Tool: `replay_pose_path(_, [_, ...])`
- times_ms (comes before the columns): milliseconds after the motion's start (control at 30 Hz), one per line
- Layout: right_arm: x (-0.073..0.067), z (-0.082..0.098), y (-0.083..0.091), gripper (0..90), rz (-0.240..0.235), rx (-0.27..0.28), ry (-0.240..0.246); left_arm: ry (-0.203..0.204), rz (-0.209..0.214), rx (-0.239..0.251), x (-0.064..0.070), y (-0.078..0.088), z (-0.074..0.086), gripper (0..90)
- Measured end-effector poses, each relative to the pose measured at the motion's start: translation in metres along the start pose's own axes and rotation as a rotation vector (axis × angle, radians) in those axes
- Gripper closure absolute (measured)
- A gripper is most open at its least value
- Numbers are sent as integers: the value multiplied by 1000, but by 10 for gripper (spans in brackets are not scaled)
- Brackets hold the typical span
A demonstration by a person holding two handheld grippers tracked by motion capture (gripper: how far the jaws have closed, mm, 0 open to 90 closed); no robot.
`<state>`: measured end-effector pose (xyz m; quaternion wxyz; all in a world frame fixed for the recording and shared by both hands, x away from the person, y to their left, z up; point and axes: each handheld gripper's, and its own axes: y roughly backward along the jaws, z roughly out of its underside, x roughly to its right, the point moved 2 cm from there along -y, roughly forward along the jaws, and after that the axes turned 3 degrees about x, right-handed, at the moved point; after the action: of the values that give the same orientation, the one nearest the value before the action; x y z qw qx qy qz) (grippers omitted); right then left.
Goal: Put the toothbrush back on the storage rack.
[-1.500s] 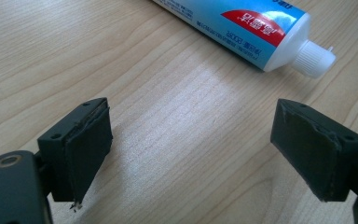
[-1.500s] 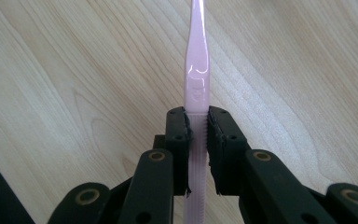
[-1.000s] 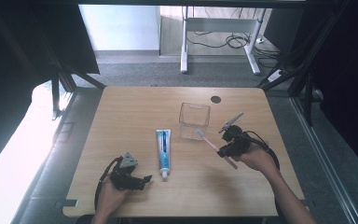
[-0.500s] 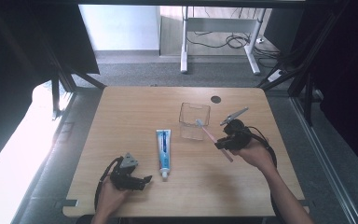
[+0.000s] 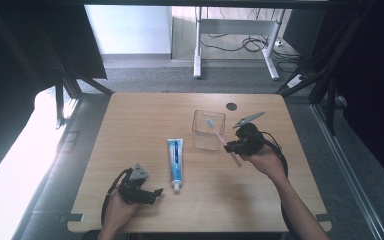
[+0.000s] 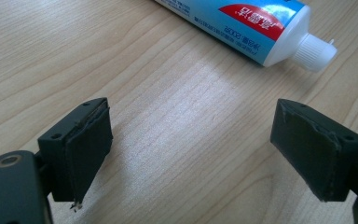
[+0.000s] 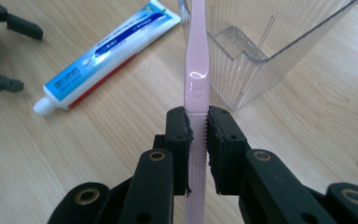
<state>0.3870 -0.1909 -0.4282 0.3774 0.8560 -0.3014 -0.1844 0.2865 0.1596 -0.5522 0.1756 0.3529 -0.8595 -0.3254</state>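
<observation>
My right gripper (image 7: 197, 140) is shut on a pink toothbrush (image 7: 196, 70), gripping its handle near the middle. In the high view the toothbrush (image 5: 223, 142) slants up and left from the right gripper (image 5: 234, 148), its head over the clear plastic cup (image 5: 208, 129). The cup (image 7: 265, 46) stands upright just right of the brush in the right gripper view. A blue and white toothpaste tube (image 5: 176, 159) lies flat mid-table, cap toward me. My left gripper (image 5: 152, 194) rests low at the front left, jaws wide open over bare wood, with the tube's white cap (image 6: 313, 48) just beyond them.
The wooden table (image 5: 130, 130) has a dark round hole (image 5: 231, 106) near its far edge, behind the cup. Beyond the table are a white desk frame (image 5: 198, 45) and cables on the floor. Dark frame bars stand at both sides.
The right hand has lifted the toothbrush up and left, bringing its head from beside the cup to over the cup's opening. The left gripper has stayed put.
</observation>
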Motion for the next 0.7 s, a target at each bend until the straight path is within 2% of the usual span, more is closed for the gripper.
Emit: replay_pose_path(700, [7, -20, -12, 791, 18, 96, -32, -1, 1, 0, 0, 0, 0, 129])
